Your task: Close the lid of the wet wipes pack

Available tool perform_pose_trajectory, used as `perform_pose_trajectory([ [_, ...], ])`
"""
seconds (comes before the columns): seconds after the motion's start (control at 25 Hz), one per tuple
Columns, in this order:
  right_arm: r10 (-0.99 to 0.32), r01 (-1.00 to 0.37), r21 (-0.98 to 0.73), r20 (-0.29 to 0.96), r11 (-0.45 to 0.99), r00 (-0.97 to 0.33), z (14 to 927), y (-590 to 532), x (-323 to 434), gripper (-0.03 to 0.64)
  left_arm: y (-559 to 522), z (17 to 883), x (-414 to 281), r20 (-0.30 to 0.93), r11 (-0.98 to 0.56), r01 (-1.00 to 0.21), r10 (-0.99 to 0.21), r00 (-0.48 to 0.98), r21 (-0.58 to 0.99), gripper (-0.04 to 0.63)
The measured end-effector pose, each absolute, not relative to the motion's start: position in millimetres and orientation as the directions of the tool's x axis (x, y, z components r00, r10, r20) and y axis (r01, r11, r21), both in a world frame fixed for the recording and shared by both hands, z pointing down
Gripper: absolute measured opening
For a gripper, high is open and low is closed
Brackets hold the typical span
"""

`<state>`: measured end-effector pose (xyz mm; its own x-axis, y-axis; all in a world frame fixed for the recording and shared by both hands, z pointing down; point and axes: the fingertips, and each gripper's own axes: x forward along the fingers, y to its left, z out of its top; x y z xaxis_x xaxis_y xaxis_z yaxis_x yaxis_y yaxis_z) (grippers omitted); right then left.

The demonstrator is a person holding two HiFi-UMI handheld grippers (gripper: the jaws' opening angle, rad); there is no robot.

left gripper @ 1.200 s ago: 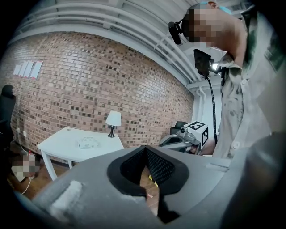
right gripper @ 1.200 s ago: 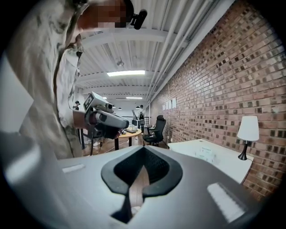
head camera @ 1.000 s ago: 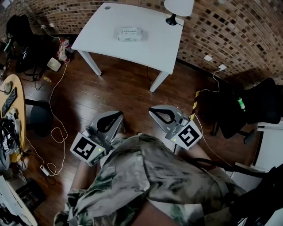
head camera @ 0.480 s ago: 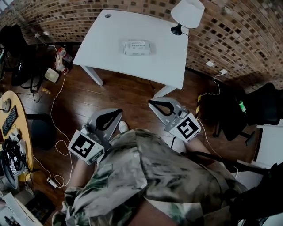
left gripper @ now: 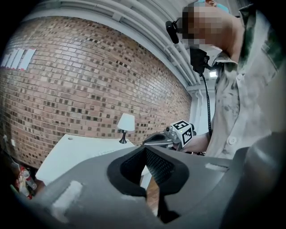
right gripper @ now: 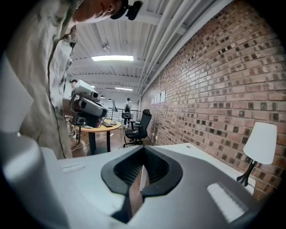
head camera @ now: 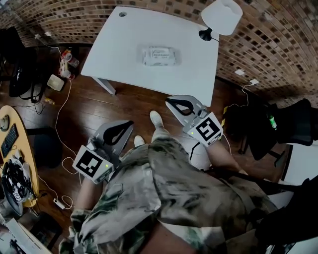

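In the head view the wet wipes pack [head camera: 160,56] lies flat near the middle of the white table [head camera: 119,44], well apart from both grippers and beyond their tips. At that size its lid cannot be made out as up or down. A white lamp [head camera: 222,15] stands at the table's far right corner against the brick wall [head camera: 278,44].

The left gripper [head camera: 128,125] is held over the wooden floor [head camera: 99,106], short of the table's near edge and left of the pack. In the left gripper view its jaws are pressed together at the tips, with nothing between them.

The right gripper [head camera: 171,101] sits higher in the head view, just beside the table's near edge, with the pack ahead and a little to its left. In the right gripper view its jaws likewise meet at the tips and grip nothing; only floor shows through the slit below.
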<state>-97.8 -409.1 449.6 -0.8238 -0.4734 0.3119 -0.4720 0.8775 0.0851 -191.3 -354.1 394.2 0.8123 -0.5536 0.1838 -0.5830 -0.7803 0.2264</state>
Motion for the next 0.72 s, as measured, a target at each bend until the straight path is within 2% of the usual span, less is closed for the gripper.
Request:
perform_pose_trajectory([
  [0.32, -0.411, -0.384, 0.146, 0.358, 0.911, -0.838, 486.3, -492.9, -90.4, 0.003, -417.2, 393.5, -182.3, 0.221, -0.717, -0.654, -0.616, 0.756, 0.241, 0.000],
  [0.72, -0.361, -0.347, 0.111, 0.420, 0.931, -0.833, 552.1, -584.9, -84.2, 0.003, -479.2, 393.0, -164.3, 0.242, -0.680, -0.703, -0.660, 0.711, 0.210, 0.000],
])
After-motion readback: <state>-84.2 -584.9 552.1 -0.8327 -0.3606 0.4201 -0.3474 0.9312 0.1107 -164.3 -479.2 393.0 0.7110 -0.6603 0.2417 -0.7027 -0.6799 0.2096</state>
